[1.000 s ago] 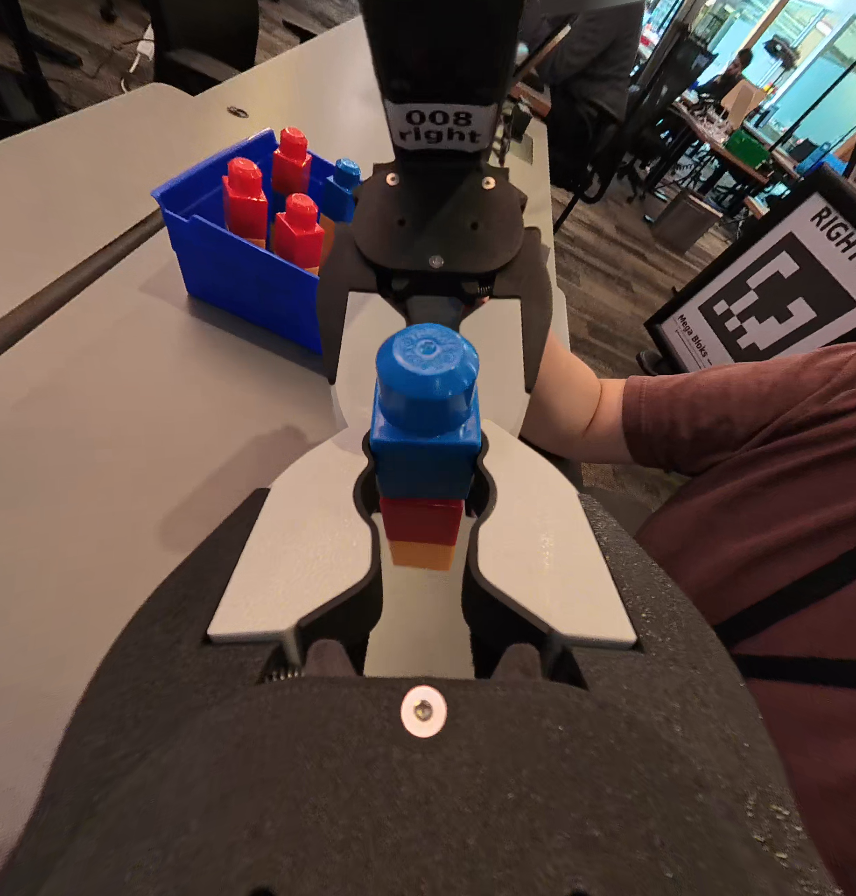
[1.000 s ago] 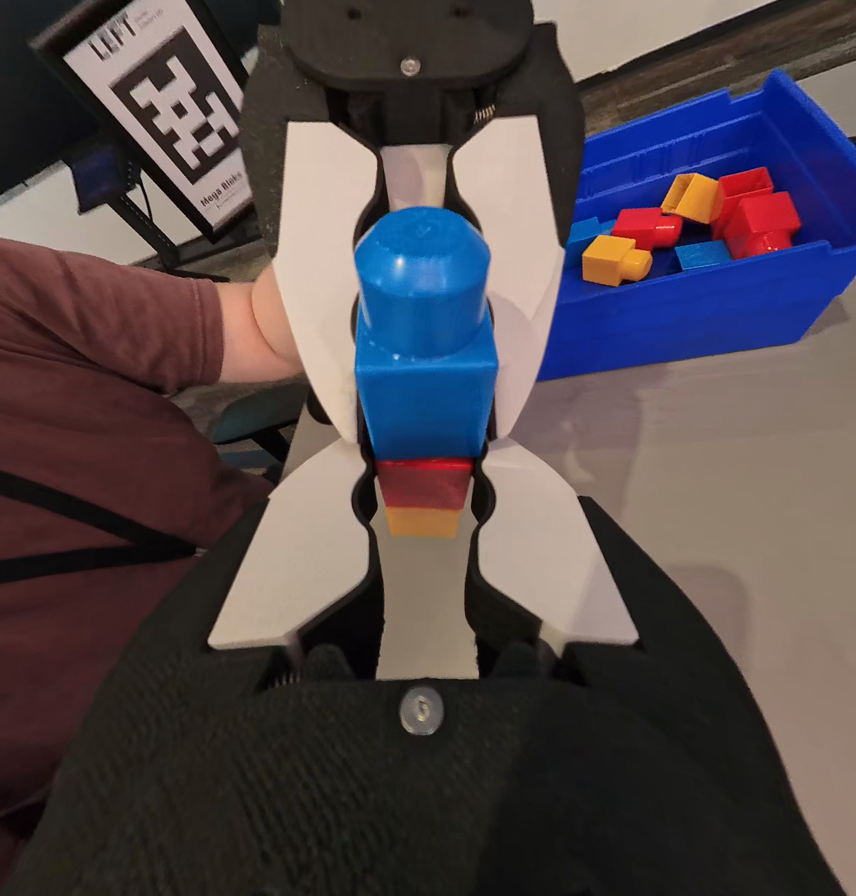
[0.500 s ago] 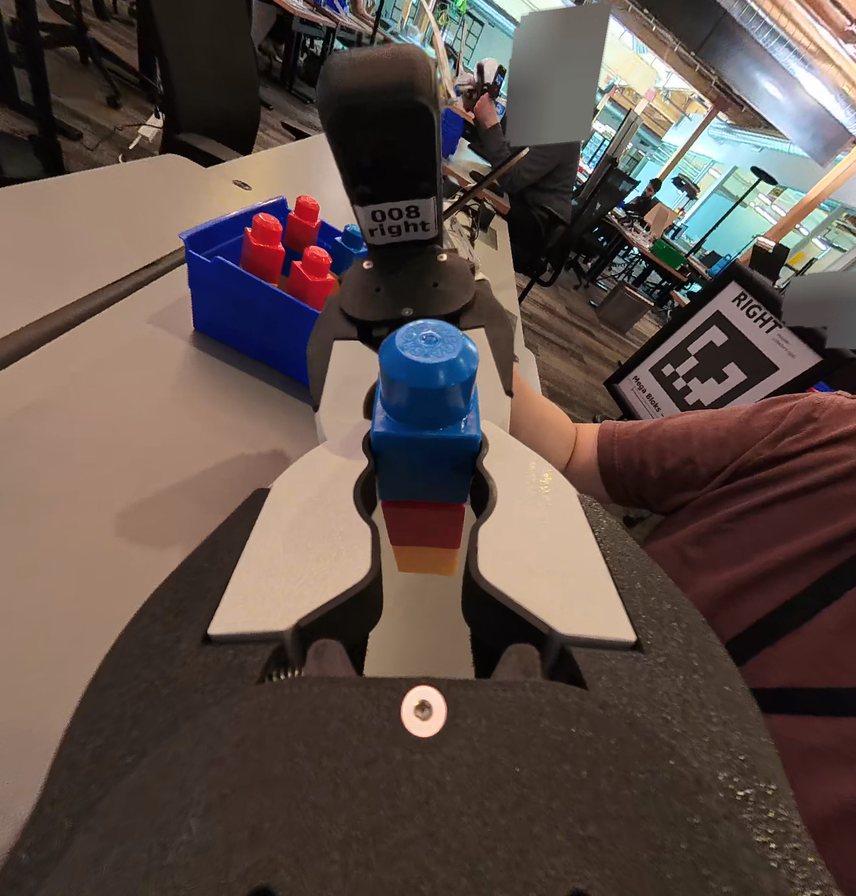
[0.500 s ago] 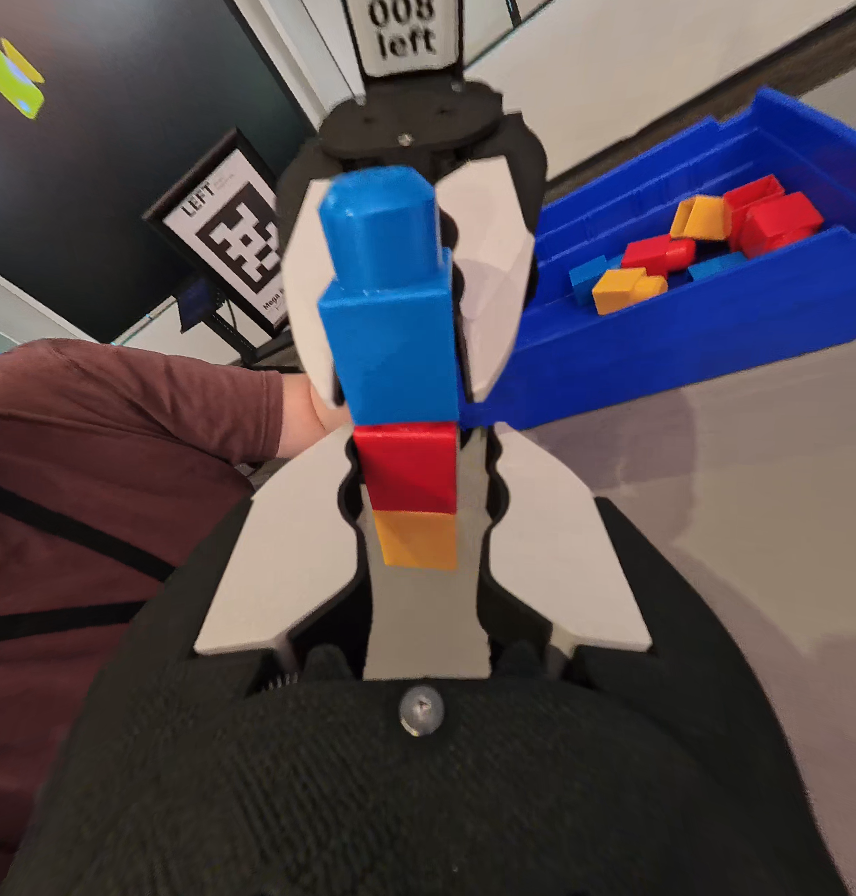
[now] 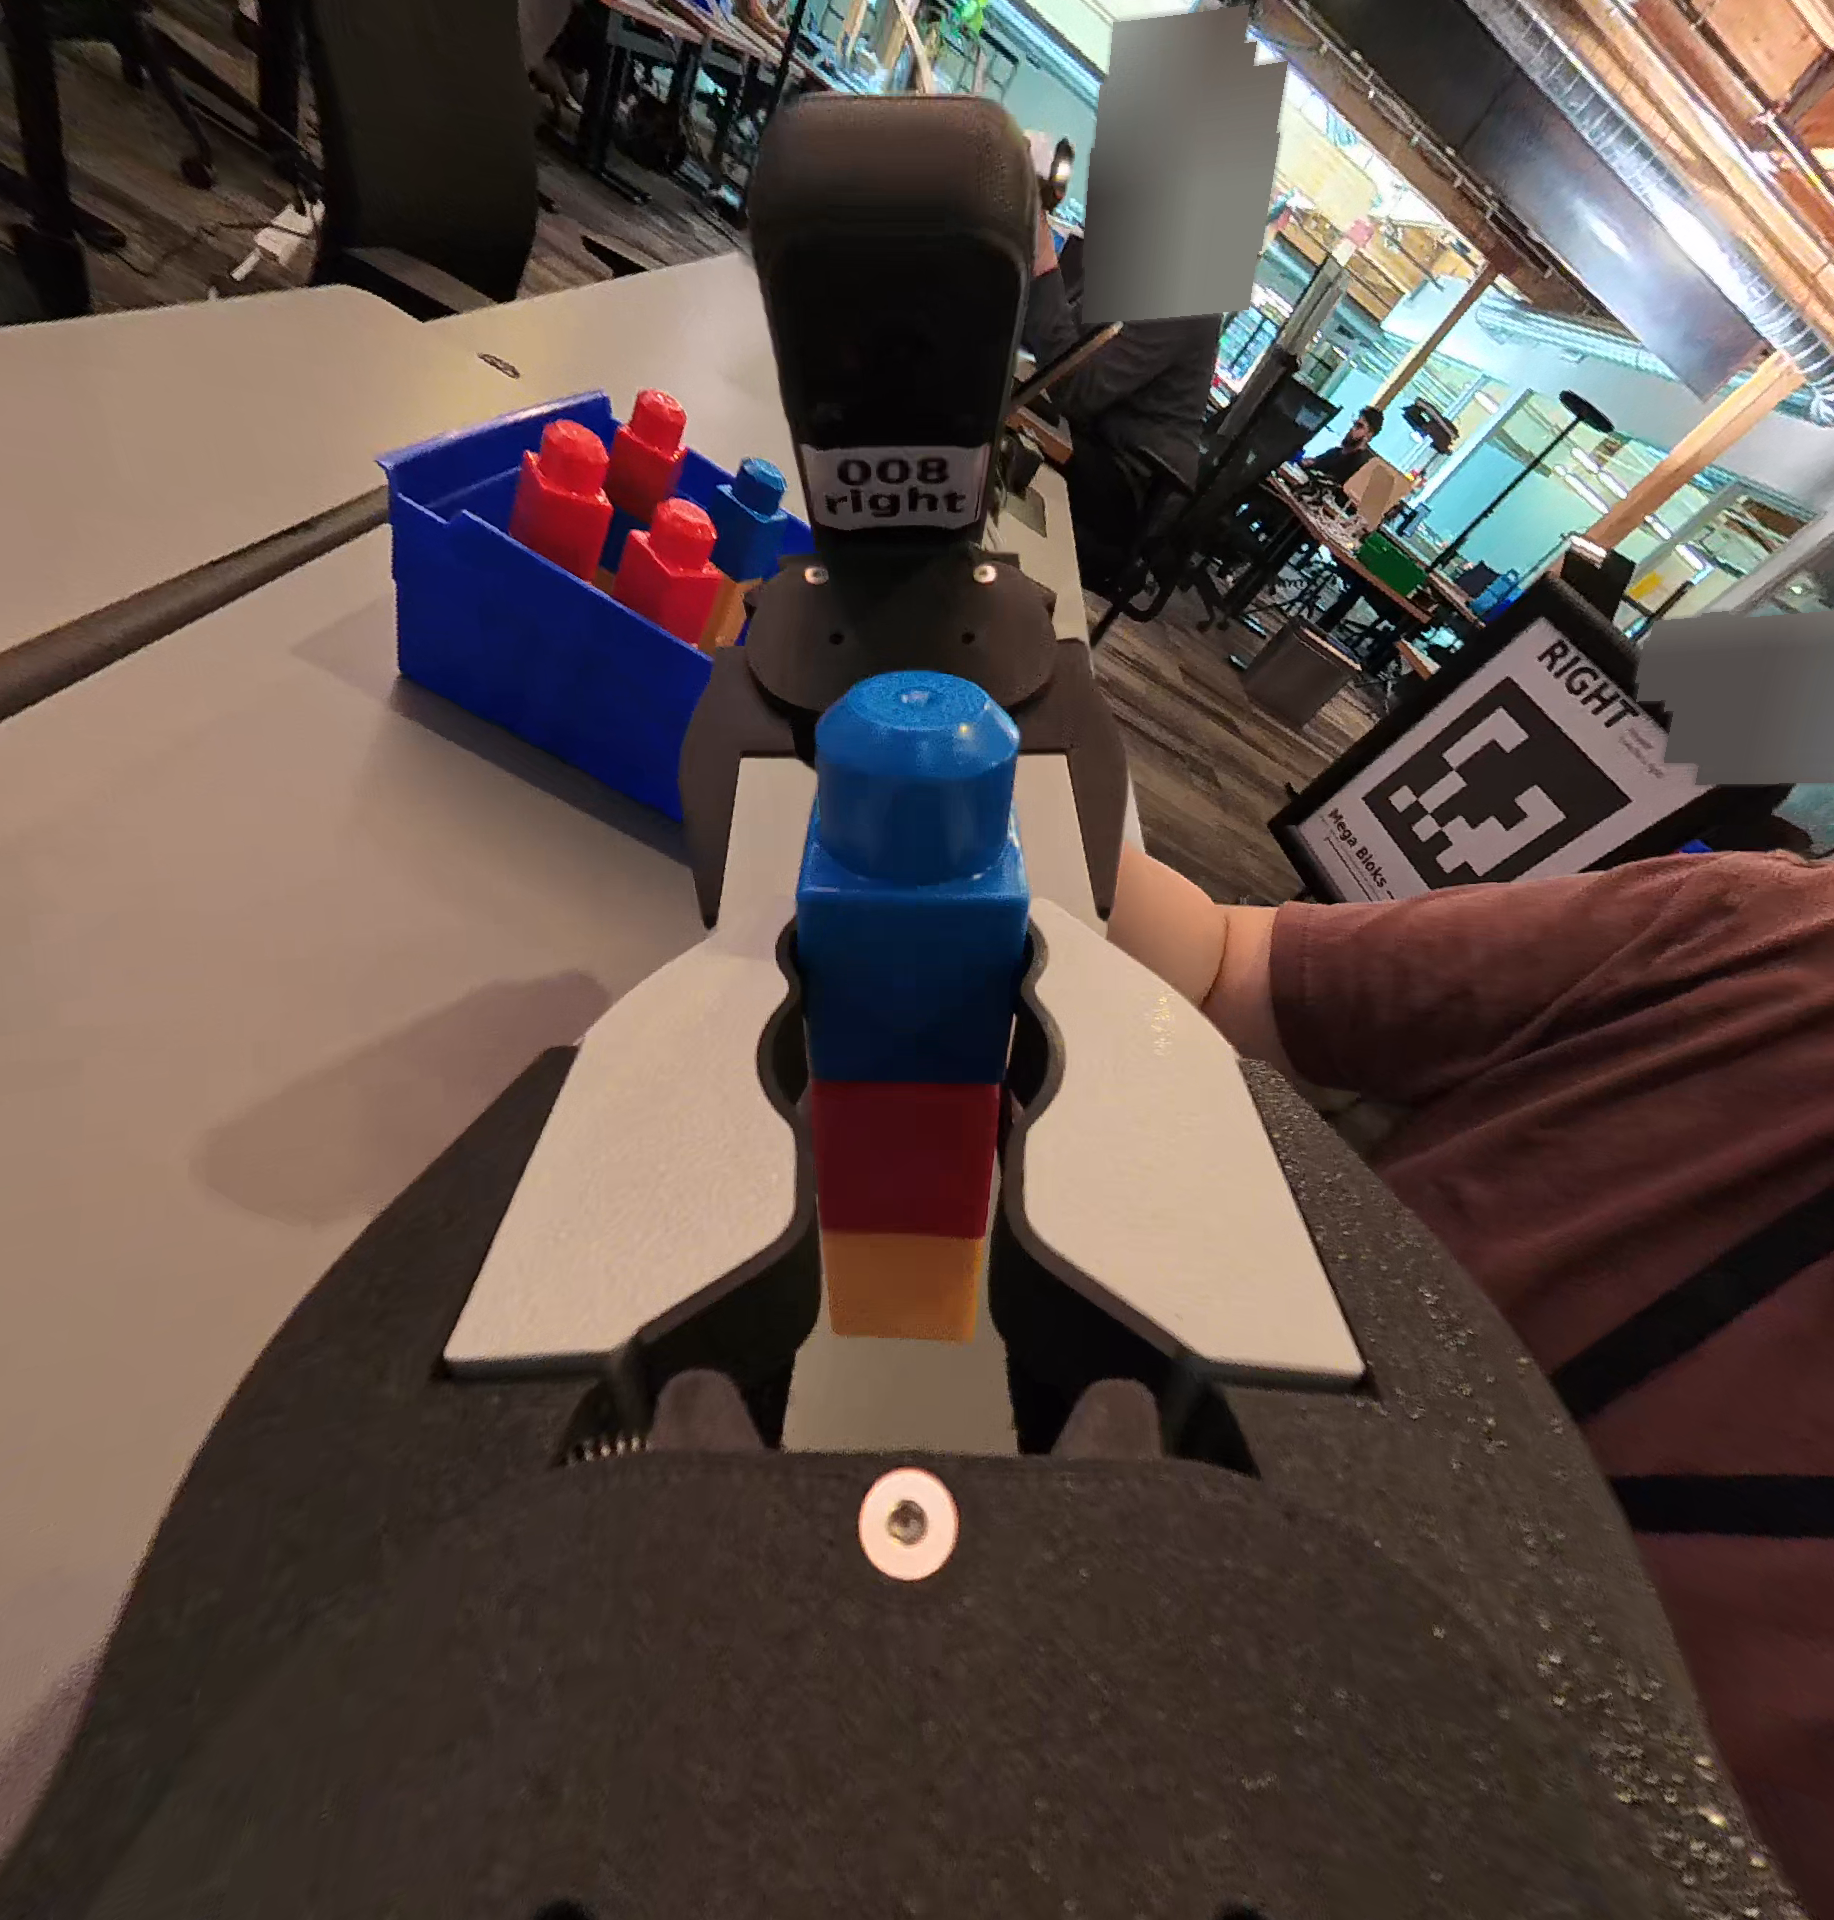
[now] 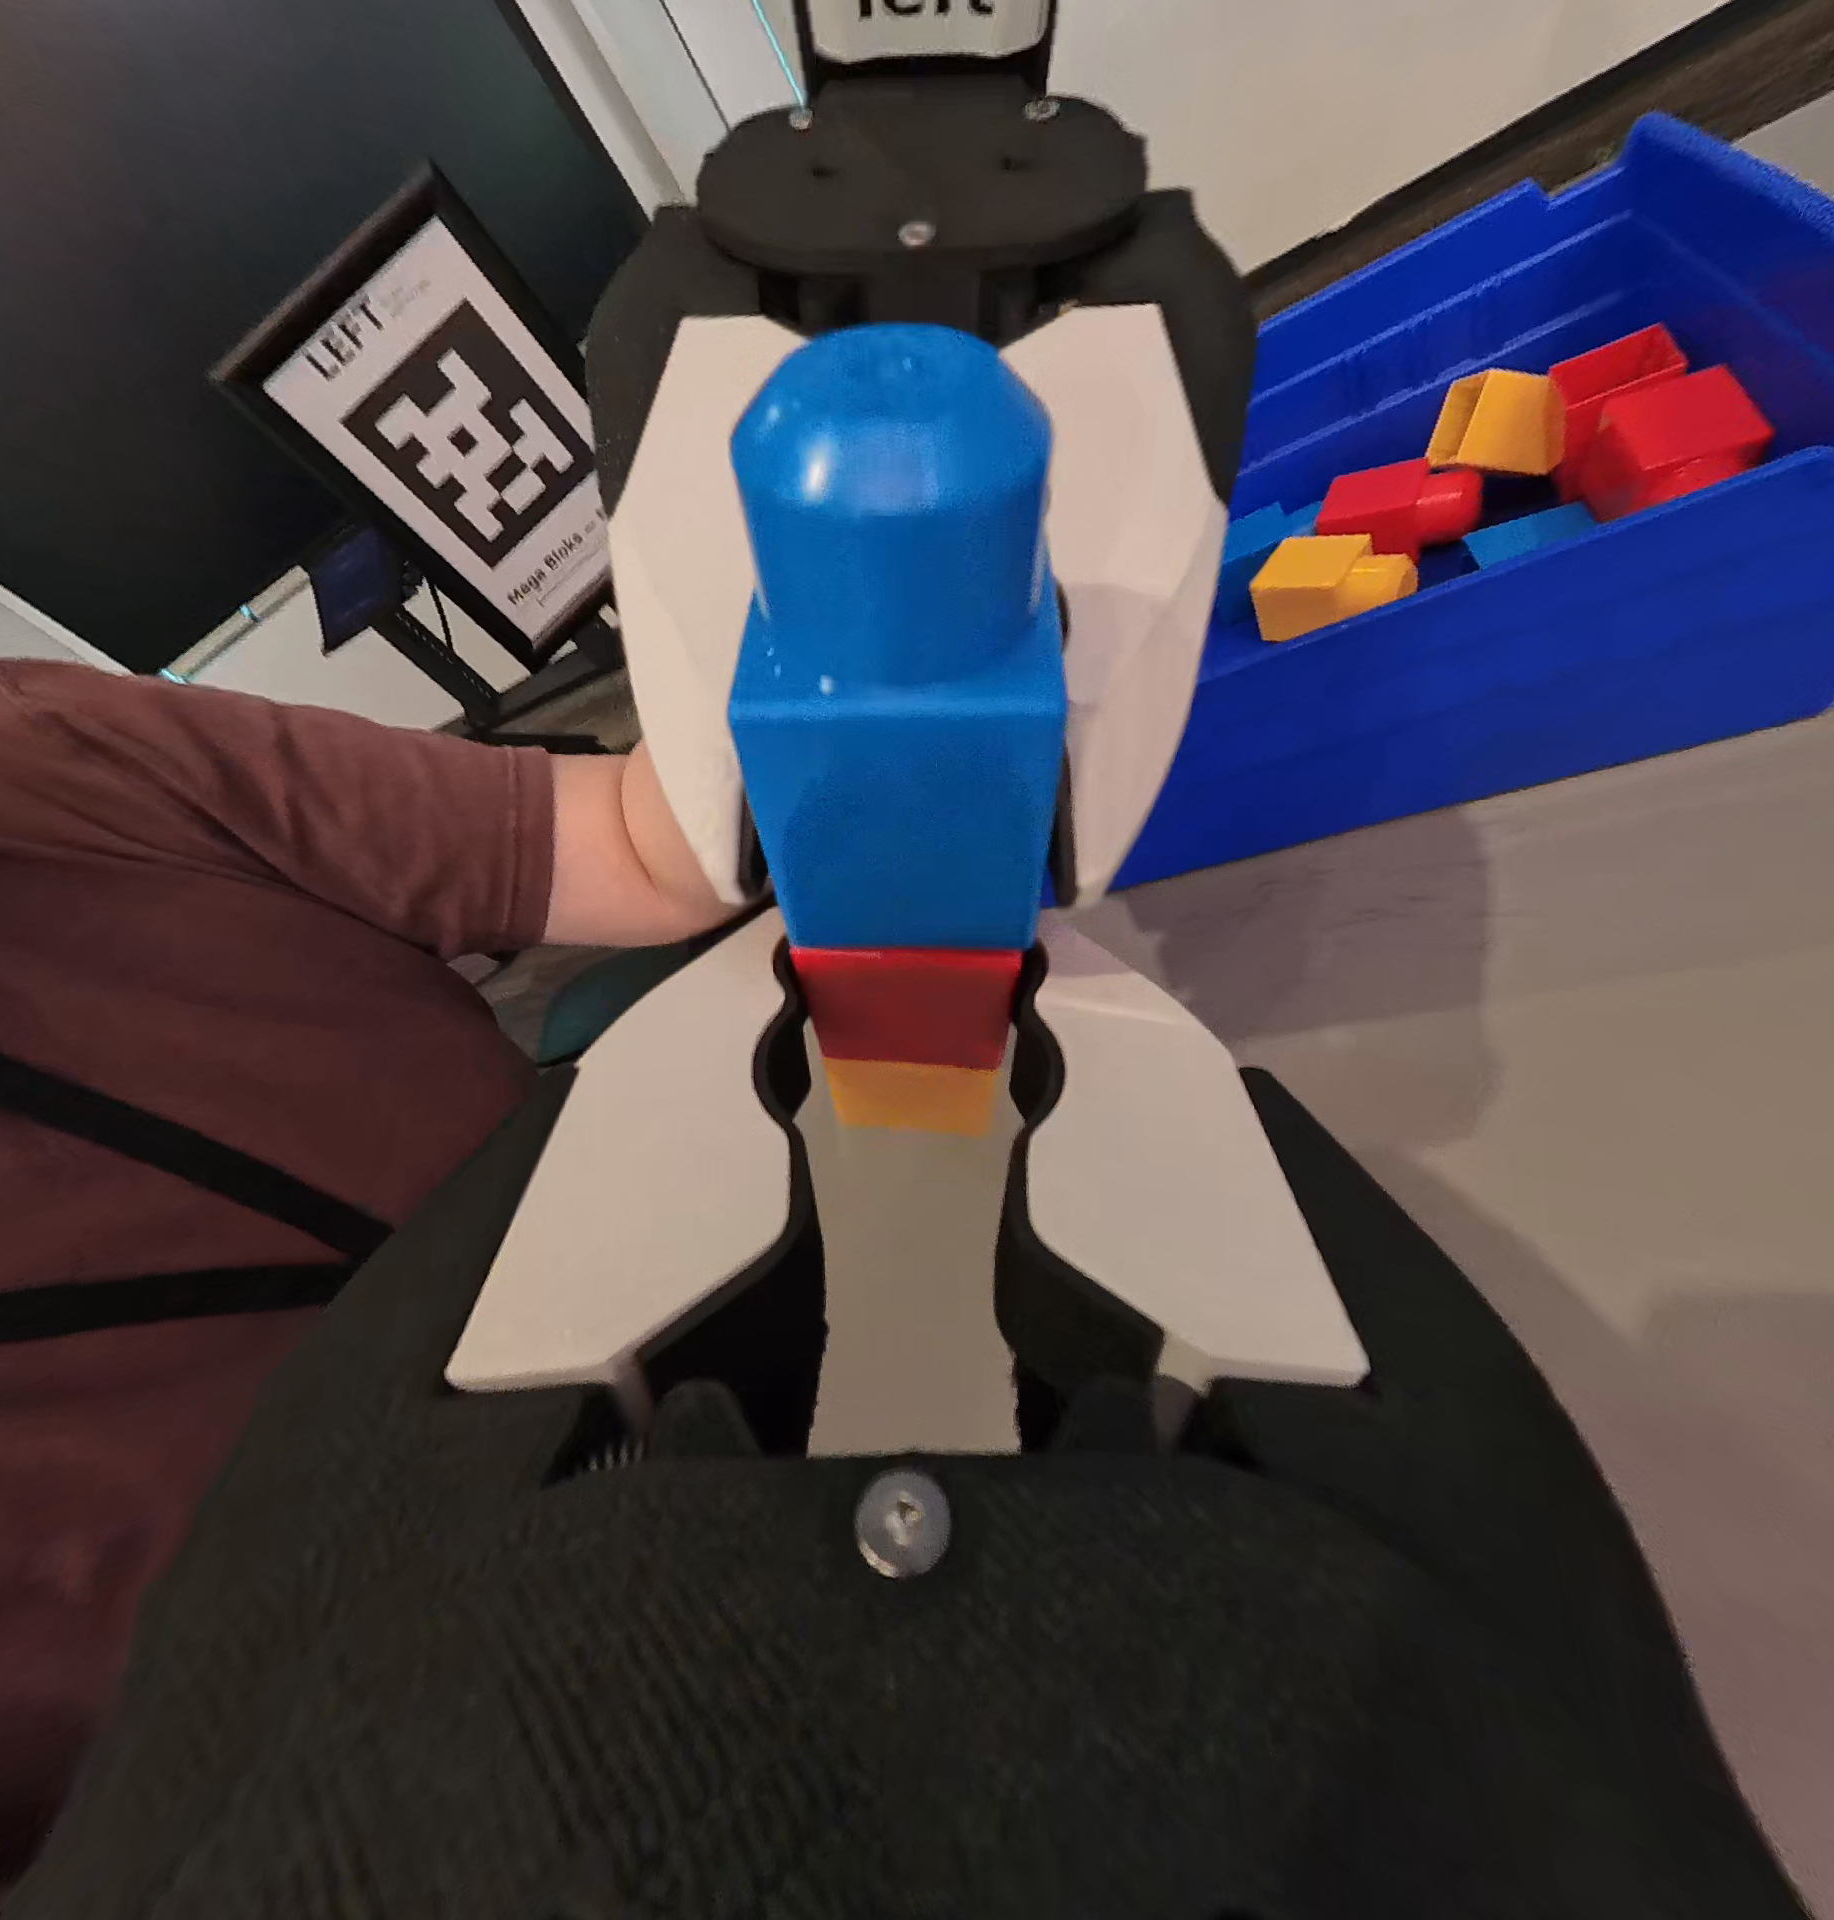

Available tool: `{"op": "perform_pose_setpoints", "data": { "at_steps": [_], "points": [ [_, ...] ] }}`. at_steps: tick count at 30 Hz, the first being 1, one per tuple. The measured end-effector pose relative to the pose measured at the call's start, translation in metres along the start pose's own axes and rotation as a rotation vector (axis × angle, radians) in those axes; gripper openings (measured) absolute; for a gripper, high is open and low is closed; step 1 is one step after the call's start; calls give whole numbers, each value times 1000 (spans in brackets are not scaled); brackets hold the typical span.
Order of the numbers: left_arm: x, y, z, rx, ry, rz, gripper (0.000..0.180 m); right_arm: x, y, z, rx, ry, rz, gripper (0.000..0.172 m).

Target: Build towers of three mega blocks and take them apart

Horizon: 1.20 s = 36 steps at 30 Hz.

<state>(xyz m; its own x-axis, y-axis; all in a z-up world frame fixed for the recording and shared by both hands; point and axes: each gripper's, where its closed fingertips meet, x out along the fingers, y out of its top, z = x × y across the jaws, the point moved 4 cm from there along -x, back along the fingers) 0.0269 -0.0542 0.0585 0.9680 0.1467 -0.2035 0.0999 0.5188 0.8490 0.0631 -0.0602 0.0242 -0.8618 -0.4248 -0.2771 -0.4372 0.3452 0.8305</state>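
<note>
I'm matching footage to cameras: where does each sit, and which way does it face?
Left wrist view: on the left gripper, facing the right gripper, the blue bin of built towers and a maroon sleeve.
Right wrist view: on the right gripper, facing the left gripper and the blue bin of loose blocks.
Shared: the blue-red-orange block tower.

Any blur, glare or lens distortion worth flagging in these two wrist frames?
Left wrist view: mostly sharp, fisheye bending at edges, small highlights on the blue block. Right wrist view: motion blur smears the blue bin and grey table.
</note>
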Motion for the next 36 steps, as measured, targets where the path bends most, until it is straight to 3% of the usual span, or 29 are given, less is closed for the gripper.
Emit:
{"op": "perform_pose_setpoints", "data": {
  "at_steps": [20,26,28,36],
  "points": [
    [-1,-13,5,19,-33,-121,35,-2,-7,-4,19,53,-64,36],
    [-2,0,1,-31,-20,-10,37,-13,3,-3,31,-49,-19,37],
    [1,4,5,-36,-49,19,48,-12,1,-2,16,-89,-48,37],
    [1,4,1,-26,-5,21,37,-11,2,-3,26,-100,-45,36]
  ]
}}
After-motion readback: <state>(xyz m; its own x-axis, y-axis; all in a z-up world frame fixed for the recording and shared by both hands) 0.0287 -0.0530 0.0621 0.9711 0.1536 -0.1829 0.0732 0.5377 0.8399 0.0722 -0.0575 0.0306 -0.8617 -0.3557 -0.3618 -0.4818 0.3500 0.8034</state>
